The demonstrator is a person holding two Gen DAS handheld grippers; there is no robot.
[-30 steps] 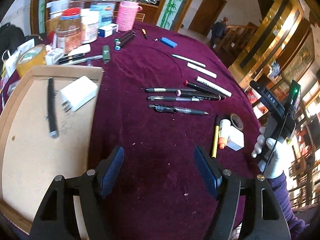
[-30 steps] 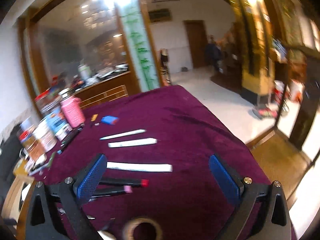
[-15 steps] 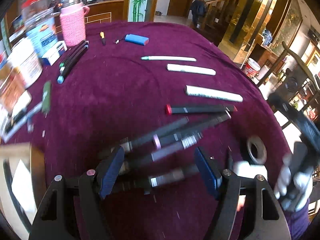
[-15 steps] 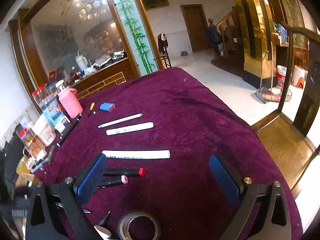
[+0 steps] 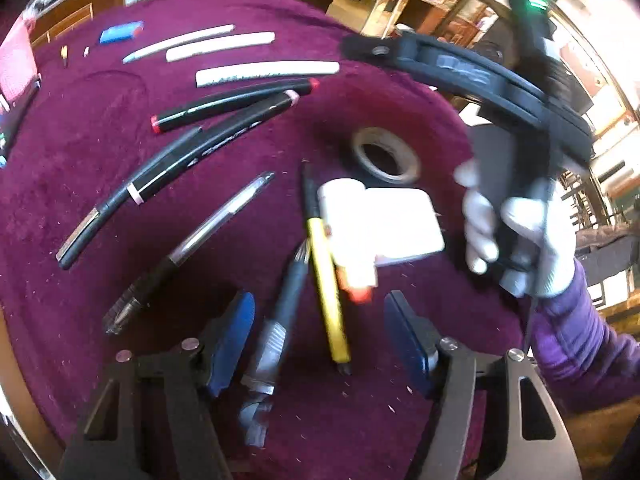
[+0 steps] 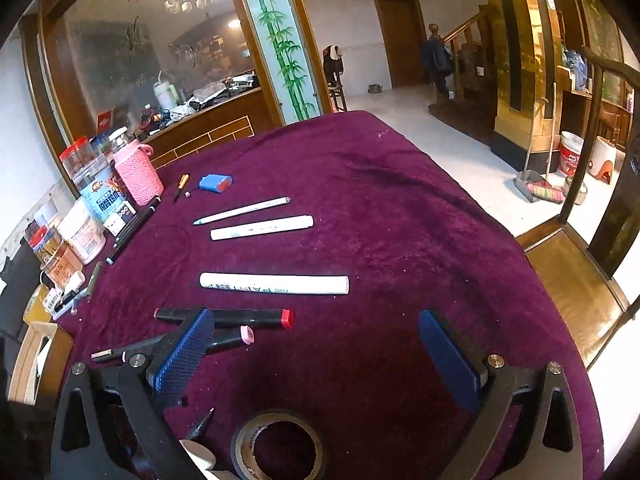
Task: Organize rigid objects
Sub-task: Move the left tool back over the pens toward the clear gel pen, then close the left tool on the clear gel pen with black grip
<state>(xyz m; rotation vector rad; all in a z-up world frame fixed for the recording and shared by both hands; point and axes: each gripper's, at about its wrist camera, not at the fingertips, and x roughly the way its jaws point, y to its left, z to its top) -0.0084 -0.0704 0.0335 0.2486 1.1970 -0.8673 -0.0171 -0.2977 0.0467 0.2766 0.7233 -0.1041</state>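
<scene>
My left gripper (image 5: pixel 320 328) is open, low over the purple tablecloth (image 5: pixel 100 128). Between its jaws lie a yellow pen (image 5: pixel 326 280) and a dark pen with a silver grip (image 5: pixel 280 316). Just beyond lie a white block (image 5: pixel 388 220) with an orange-capped tube (image 5: pixel 354 276), a clear pen (image 5: pixel 200 240) and black markers (image 5: pixel 224 104). My right gripper (image 6: pixel 316 352) is open and empty above the cloth, behind a tape roll (image 6: pixel 280 446). In the left wrist view the right gripper's body (image 5: pixel 516 120) hangs at the right.
White markers (image 6: pixel 274 283) and a blue case (image 6: pixel 215 182) lie farther out. Jars and a pink cup (image 6: pixel 138 174) crowd the table's left side. A cardboard tray (image 6: pixel 28 360) sits at the left edge. A wooden chair (image 6: pixel 576 280) stands at the right.
My left gripper has swung right and down, from the tray side to the pens by the white block. The right gripper has stayed open, its view steadying over the markers.
</scene>
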